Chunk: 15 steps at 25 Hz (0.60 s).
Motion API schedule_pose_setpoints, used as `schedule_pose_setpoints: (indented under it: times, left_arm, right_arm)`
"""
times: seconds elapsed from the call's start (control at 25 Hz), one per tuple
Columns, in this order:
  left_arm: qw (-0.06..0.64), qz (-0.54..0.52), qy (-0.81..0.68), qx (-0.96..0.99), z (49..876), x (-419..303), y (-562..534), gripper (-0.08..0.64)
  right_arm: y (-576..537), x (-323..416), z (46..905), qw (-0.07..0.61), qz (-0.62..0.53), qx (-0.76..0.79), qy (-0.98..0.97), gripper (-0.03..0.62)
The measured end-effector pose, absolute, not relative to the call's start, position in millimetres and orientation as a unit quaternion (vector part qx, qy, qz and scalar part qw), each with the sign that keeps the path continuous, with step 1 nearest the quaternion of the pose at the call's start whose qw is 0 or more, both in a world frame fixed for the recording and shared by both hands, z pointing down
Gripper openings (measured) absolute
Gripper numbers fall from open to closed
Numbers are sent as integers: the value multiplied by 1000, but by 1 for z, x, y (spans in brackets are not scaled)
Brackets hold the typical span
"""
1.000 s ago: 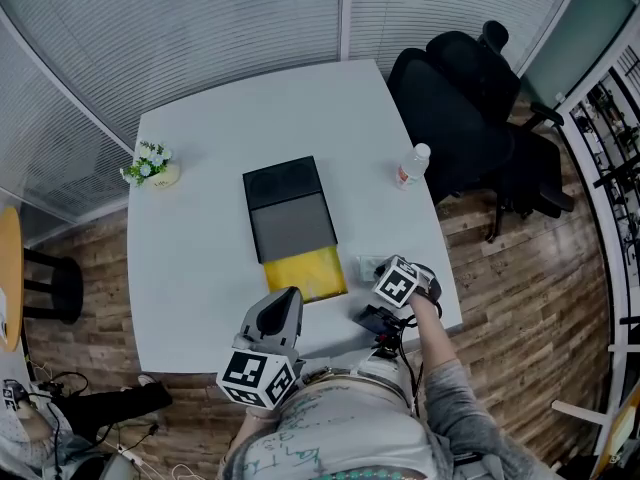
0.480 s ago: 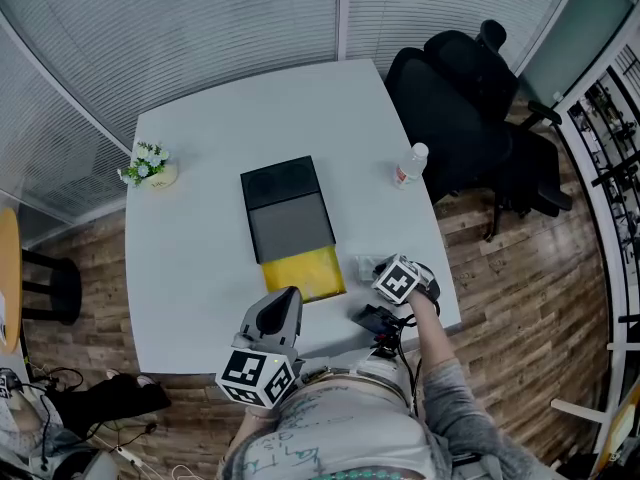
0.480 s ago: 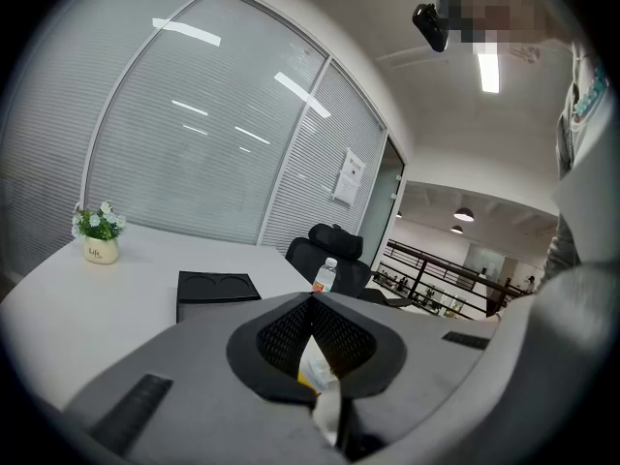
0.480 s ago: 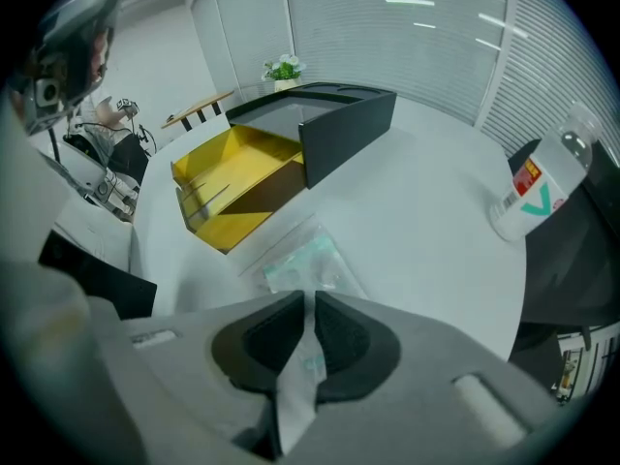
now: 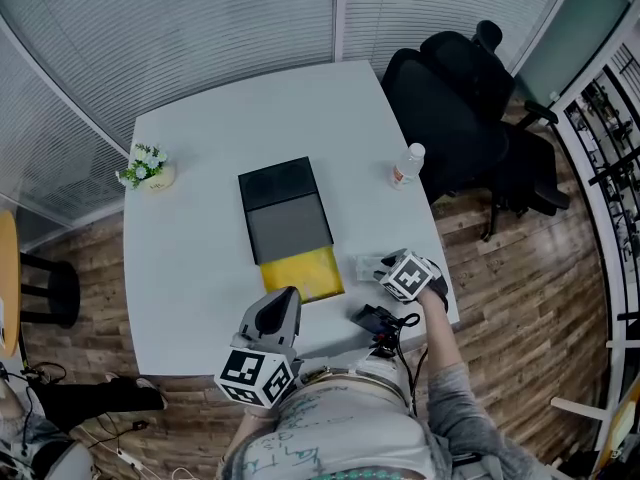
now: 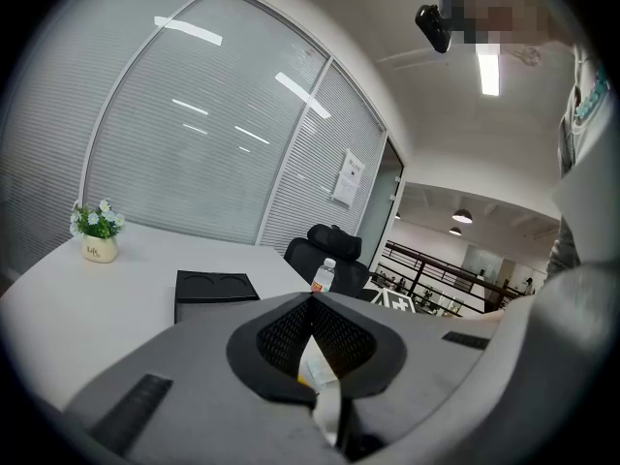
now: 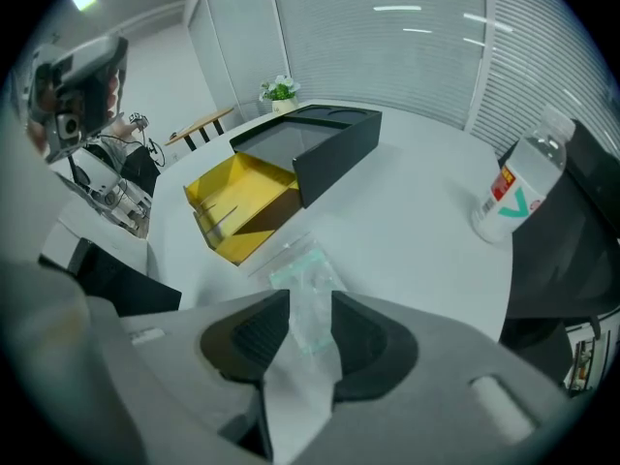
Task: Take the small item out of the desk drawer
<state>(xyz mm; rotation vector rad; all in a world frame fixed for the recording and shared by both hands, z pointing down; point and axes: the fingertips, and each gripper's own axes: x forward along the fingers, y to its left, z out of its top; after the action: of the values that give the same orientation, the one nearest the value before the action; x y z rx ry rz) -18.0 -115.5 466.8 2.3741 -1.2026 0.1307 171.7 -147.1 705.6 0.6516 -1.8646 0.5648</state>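
On the white table point(image 5: 190, 248), near its front right corner, the small item, a clear plastic bag point(image 5: 368, 266), lies flat, out of the drawer and just to the right of it. The yellow drawer point(image 5: 303, 273) stands pulled out from the black desk unit point(image 5: 285, 211) toward the person. From the right gripper view its floor looks bare, though the near wall hides part of the inside. The right gripper point(image 5: 387, 267) rests low over the table with its jaws apart. The bag sits between and just ahead of them, and its rear end is hidden under the gripper body, so I cannot tell whether the pads touch it. The bag's contents are too faint to make out beyond a pale green tint. The left gripper point(image 5: 288, 293) hovers at the table's front edge, just before the drawer, with its jaws closed tip to tip and holding nothing. Its own body blocks most of its view, leaving only a yellow and white sliver through the slit below the tips. A water bottle point(image 5: 406, 166) stands well apart at the right edge, beside a black office chair point(image 5: 450, 98), and a small potted plant point(image 5: 147, 165) sits at the far left. A dark object point(image 5: 375, 319) at the table's front edge is too small to identify.
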Motion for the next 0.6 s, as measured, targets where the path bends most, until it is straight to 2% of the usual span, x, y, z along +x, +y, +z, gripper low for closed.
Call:
schedule_pose_setpoints:
  times: [0.36, 0.52, 0.6]
  left_arm:
    - [240, 46, -436, 866, 468, -20, -115, -3]
    - [241, 46, -435, 867, 467, -20, -113, -3]
    - [243, 45, -434, 867, 468, -20, -112, -3]
  right_arm:
    - [-146, 171, 693, 527, 221, 267, -776, 130]
    - [-143, 164, 679, 526, 205, 263, -783, 24]
    - [-141, 156, 669, 517, 193, 253, -794, 5]
